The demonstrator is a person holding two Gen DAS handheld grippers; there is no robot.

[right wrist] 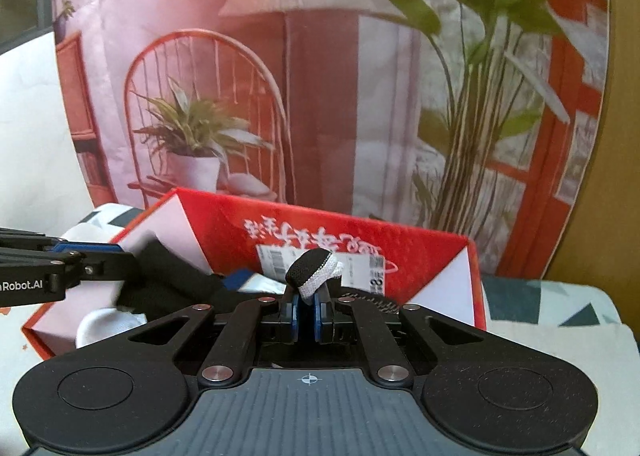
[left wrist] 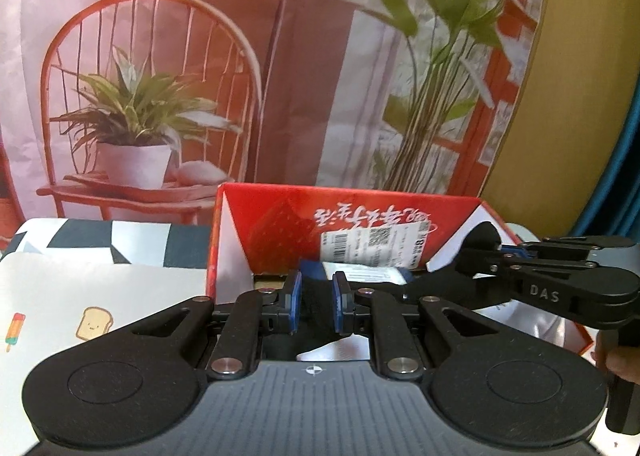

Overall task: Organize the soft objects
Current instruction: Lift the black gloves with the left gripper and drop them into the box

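Left gripper (left wrist: 316,302) over red box (left wrist: 280,232), jaws clamped on black sock (left wrist: 316,296); sock hangs between blue pads into box opening. Right gripper (right wrist: 307,306) also above box, jaws closed tight on black-and-white sock (right wrist: 314,270), its folded end sticking up past pads. Box interior holds more soft items: white sock (right wrist: 108,322), dark fabric (right wrist: 176,288). Box sits on bench with patterned cloth (left wrist: 132,244); white cartoon-print mat (left wrist: 80,296) lies left of box. Printed backdrop (left wrist: 200,75) stands behind.
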